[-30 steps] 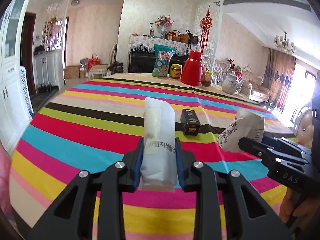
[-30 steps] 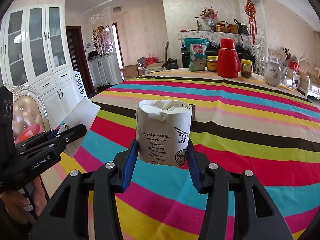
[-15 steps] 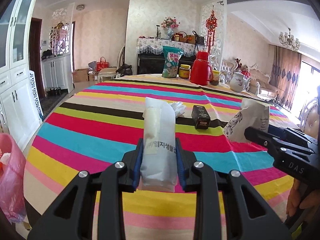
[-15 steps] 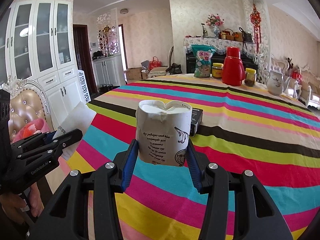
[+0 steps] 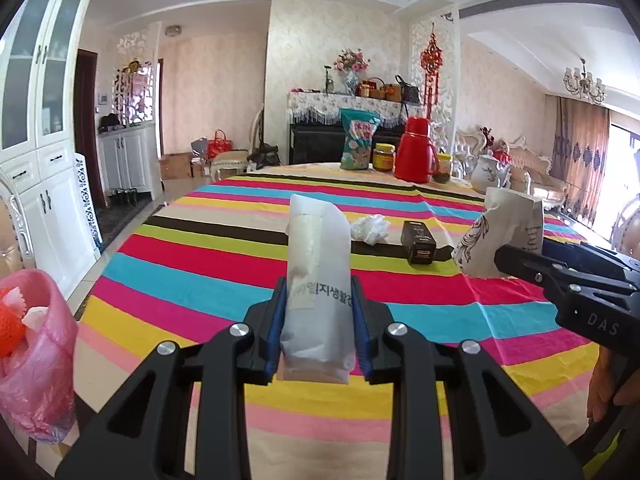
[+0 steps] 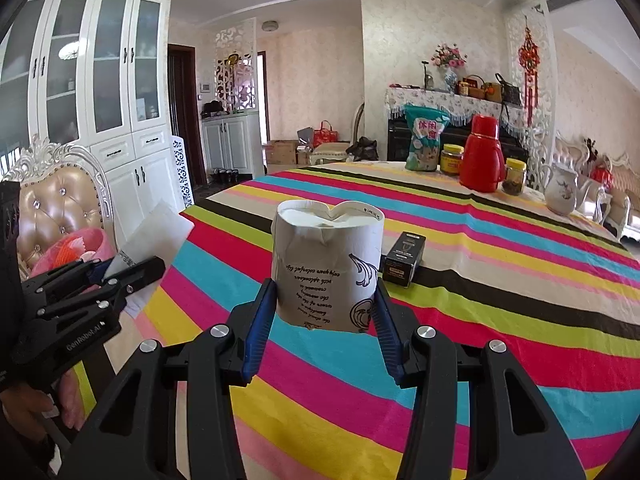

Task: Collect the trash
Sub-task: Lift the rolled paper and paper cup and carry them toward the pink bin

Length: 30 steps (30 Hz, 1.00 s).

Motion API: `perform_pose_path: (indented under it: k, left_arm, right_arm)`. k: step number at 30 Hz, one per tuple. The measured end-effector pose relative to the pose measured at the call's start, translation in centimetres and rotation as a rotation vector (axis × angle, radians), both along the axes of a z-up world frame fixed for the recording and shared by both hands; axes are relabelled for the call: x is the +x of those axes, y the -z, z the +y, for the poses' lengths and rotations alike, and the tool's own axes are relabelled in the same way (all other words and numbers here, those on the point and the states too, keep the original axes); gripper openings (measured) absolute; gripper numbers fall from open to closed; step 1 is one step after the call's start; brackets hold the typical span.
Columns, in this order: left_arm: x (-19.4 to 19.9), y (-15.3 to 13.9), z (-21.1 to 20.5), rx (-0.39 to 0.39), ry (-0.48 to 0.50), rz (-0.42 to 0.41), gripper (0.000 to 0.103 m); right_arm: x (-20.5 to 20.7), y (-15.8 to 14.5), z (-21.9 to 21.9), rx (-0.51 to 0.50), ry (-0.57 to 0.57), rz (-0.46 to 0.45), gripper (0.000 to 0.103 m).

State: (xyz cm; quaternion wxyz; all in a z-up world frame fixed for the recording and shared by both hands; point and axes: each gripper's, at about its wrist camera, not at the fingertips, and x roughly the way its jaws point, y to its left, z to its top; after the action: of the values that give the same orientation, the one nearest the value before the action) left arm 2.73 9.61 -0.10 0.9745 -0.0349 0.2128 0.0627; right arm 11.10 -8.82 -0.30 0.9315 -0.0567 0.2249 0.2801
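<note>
The left gripper (image 5: 318, 324) clamps a white packet (image 5: 318, 280) above the striped table (image 5: 200, 280)'s near edge. The right gripper (image 6: 322, 320) pinches a crushed paper cup (image 6: 326, 264) over the same table. Left of that edge, beside open floor, a pink trash bag (image 5: 38, 360) holds orange and white scraps.

The black plastic left gripper (image 5: 318, 328) has blue ribbed finger pads (image 5: 275, 330), silver round screws and white "GenRobot.AI" lettering; the matching black right gripper (image 6: 323, 322) reads "DAS".
</note>
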Motion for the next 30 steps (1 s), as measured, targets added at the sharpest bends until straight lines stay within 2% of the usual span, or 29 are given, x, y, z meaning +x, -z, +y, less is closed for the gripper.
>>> perform_pose_path:
  k: [17,30]
  left_arm:
    - [-2.6,-0.2,2.5,-0.026,-0.031,-0.036,0.029]
    - [-6.1,-0.5,8.6,-0.010,-0.162,-0.055,0.029]
  right_arm:
    - [-1.3,0.3,6.4,-0.048,-0.138,-0.014,0.047]
    - [-1.6,-0.1,14.3,-0.057,-0.263,-0.024,0.047]
